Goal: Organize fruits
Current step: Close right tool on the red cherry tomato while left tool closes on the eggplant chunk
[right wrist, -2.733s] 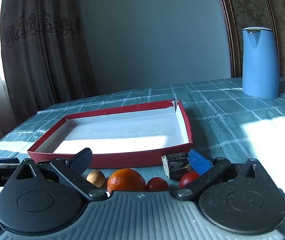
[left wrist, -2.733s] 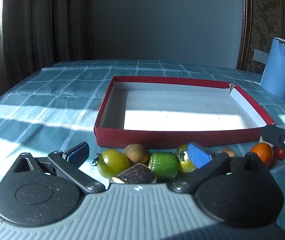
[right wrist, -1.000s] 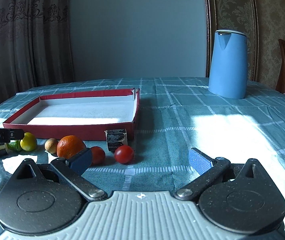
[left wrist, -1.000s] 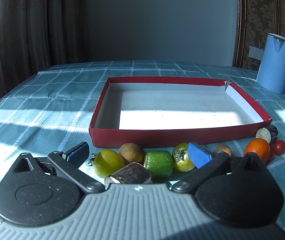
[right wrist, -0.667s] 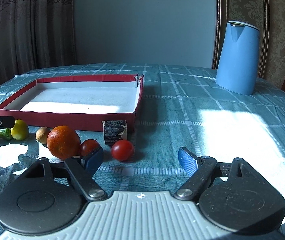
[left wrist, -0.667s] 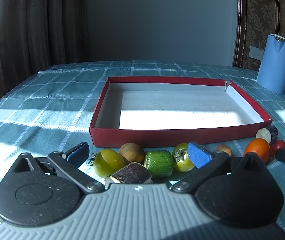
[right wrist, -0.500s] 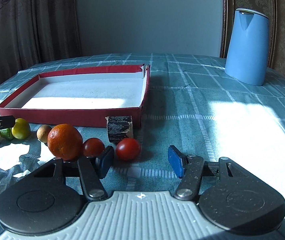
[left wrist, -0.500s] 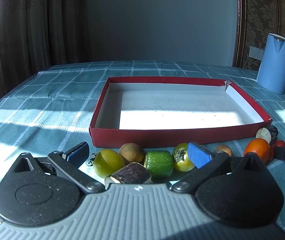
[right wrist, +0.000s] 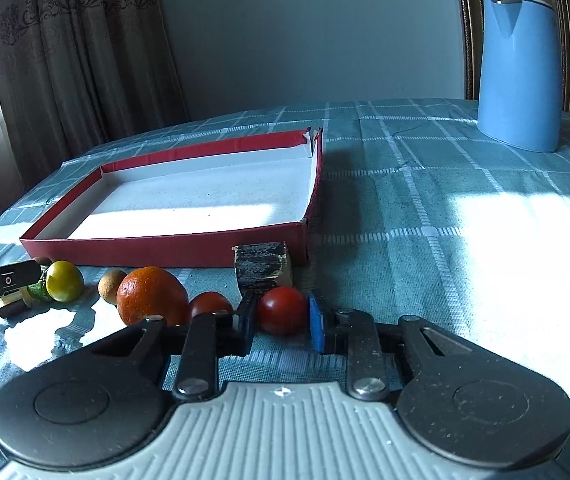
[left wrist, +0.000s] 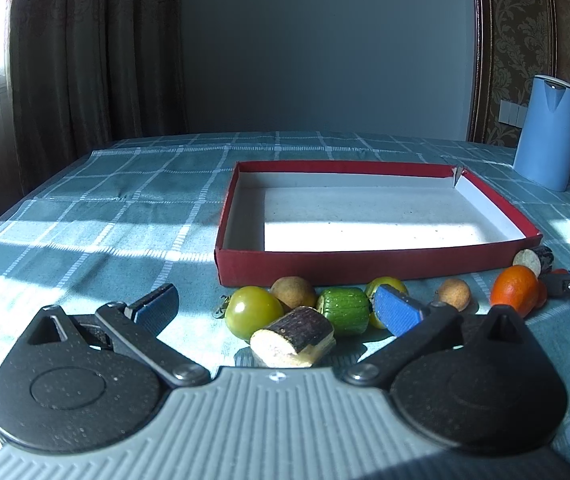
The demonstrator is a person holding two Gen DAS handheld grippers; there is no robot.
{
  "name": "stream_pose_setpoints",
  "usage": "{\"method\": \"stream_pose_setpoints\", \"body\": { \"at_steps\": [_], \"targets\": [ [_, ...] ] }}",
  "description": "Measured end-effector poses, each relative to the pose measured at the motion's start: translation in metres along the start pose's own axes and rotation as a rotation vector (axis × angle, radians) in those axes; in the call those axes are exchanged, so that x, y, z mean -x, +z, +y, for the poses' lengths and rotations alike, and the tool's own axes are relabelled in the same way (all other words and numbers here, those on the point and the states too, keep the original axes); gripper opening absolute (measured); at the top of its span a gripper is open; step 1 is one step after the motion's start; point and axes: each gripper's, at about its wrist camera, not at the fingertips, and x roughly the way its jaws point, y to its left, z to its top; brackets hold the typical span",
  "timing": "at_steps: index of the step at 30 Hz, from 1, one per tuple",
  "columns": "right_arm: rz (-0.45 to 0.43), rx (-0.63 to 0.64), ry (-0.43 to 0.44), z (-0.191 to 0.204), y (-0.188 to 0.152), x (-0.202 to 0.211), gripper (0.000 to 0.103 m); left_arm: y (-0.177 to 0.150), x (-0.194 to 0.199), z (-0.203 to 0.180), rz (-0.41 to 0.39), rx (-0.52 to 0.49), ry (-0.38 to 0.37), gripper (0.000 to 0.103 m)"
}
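We have just been closing our right gripper [right wrist: 281,322] on the cherry tomato [right wrist: 283,309] by the red box [right wrist: 165,246] front-right corner to carry it in, while our left gripper [left wrist: 281,308] waits, jaws apart, over the fruit along the box's front edge

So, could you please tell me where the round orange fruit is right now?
In the right wrist view, the round orange fruit lies on the tablecloth left of centre, before the red box, between a small brown fruit and a red tomato.

Landmark: box [left wrist: 365,268] on table [left wrist: 85,216]. Produce lies in a row along the box's near wall: tomato [left wrist: 253,311] leftmost, then cucumber piece [left wrist: 344,310], orange [left wrist: 514,289] toward the right corner. Cherry tomato [right wrist: 283,309] lies before the right corner. Kettle [right wrist: 519,70] stands behind and right of the box, well apart.
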Motion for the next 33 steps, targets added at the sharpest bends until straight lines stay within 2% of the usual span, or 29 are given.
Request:
{"method": "stream_pose_setpoints", "body": {
  "at_steps": [3,7,9,13,16,23,26,28,32,33],
  "targets": [
    [0.0,-0.002,0.004,0.0,0.0,0.0,0.026,-0.008,0.018,0.024,-0.006,0.087,-0.007,0.103],
    [0.002,0.002,0.005,0.0,0.0,-0.001,0.026,-0.012,0.024,0.05,0.036,0.192,-0.003,0.103],
    [0.001,0.005,0.004,0.0,0.0,-0.001,0.026,-0.01,0.022,0.052,0.057,0.186,0.014,0.103],
    [0.002,0.004,0.004,0.001,0.0,-0.001,0.026,-0.008,0.019,0.041,0.08,0.152,-0.018,0.103],
    [0.001,0.004,0.004,0.0,0.0,-0.001,0.026,-0.007,0.012,0.023,0.119,0.11,-0.015,0.103],
    [0.001,0.003,0.005,0.0,0.0,-0.001,0.026,-0.007,-0.004,-0.003,0.15,0.047,0.024,0.102],
    [0.001,0.004,0.004,0.0,0.0,-0.001,0.026,-0.005,-0.007,-0.009,0.157,0.025,0.031,0.097],
    [0.001,0.003,0.005,0.001,0.0,-0.001,0.026,-0.004,-0.013,-0.012,0.183,0.01,0.031,0.086],
    [0.001,0.004,0.005,0.001,0.0,-0.001,0.026,-0.007,-0.014,-0.016,0.17,-0.025,0.021,0.08],
    [0.001,0.004,0.004,0.0,0.0,-0.001,0.026,-0.007,-0.013,-0.016,0.167,-0.031,0.005,0.074]
  ]
}}
